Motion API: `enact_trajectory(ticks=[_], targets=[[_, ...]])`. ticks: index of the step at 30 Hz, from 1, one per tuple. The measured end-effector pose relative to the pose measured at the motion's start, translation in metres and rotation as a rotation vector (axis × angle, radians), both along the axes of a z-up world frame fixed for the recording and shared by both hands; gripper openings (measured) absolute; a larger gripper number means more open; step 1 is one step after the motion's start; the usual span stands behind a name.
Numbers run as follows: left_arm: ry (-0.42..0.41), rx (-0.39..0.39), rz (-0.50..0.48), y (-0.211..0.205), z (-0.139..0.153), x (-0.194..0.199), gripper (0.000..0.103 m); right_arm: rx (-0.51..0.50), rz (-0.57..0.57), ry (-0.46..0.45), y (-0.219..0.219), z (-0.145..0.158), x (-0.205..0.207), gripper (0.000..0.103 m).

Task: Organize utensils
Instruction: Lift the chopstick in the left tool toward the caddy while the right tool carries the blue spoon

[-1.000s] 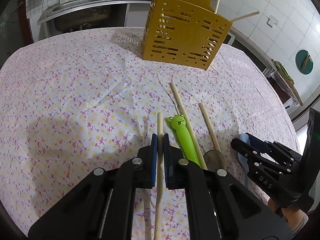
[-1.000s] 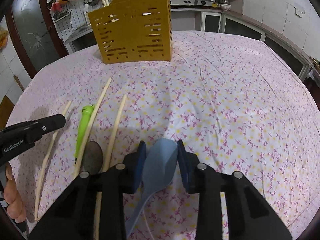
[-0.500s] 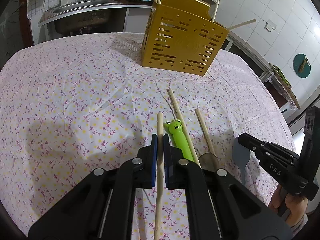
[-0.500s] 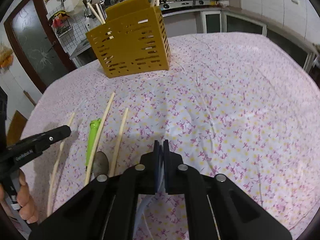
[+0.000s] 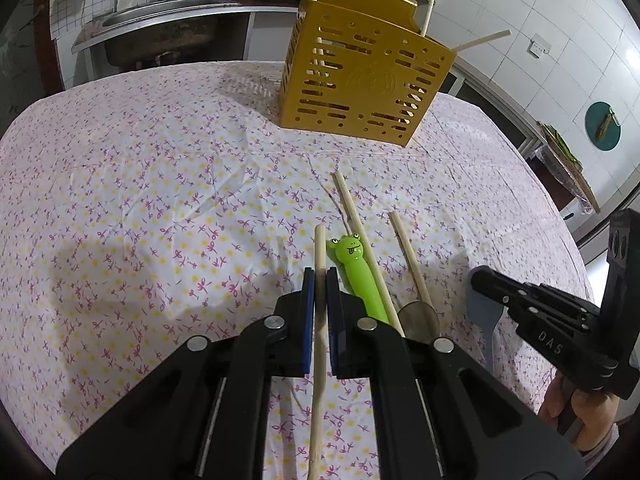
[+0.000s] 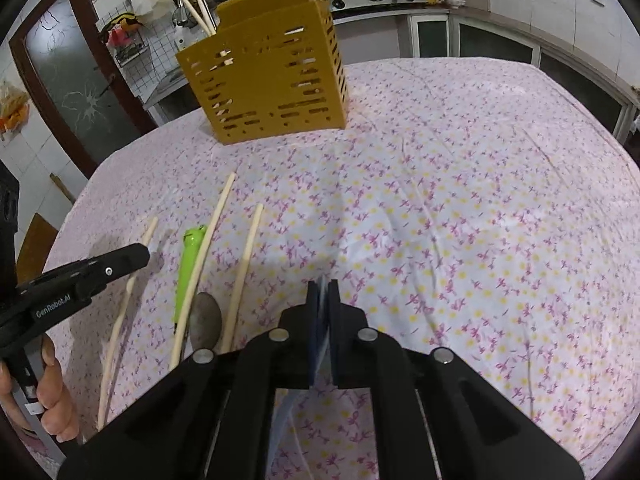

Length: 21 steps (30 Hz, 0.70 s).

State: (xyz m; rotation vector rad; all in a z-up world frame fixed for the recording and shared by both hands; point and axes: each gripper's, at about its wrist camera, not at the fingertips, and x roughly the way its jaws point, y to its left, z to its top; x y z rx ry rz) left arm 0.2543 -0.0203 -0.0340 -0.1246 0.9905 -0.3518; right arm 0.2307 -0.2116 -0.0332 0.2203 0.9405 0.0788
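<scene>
My left gripper (image 5: 320, 276) is shut on a wooden chopstick (image 5: 319, 248) and holds it above the flowered tablecloth. My right gripper (image 6: 323, 288) is shut on a blue spoon (image 5: 482, 312), held edge-on between the pads and lifted. It shows at the right of the left wrist view. On the cloth lie a green frog-handled spoon (image 5: 356, 268) with a metal bowl (image 5: 419, 316), and two more chopsticks (image 5: 360, 224) (image 5: 408, 252). A yellow slotted utensil basket (image 5: 360, 84) stands at the far side with several chopsticks in it.
The table (image 6: 480, 200) is covered by a pink flowered cloth. A sink counter (image 5: 160, 12) and kitchen shelves lie beyond it. A dark door (image 6: 72, 80) is at the left in the right wrist view.
My right gripper closed on the blue spoon and lifted it off the cloth. Both grippers rose and moved a little toward the basket. The left stayed shut on its chopstick.
</scene>
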Motion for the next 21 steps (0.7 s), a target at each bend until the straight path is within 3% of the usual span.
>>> enact_trajectory(ticks=[6, 10, 13, 21], targets=[[-0.035, -0.048, 0.016, 0.008, 0.014, -0.003, 0.004, -0.011, 0.018, -0.084, -0.004, 0.028, 0.0, 0.005], [-0.121, -0.118, 0.015, 0.016, 0.032, -0.008, 0.004, -0.044, 0.036, -0.198, -0.003, 0.055, -0.002, 0.005], [-0.198, -0.13, 0.008, 0.017, 0.045, -0.012, 0.004, -0.087, 0.046, -0.274, -0.001, 0.071, -0.003, 0.005], [-0.301, -0.164, -0.016, 0.012, 0.077, -0.01, 0.004, -0.094, 0.055, -0.411, -0.007, 0.096, 0.005, 0.005]])
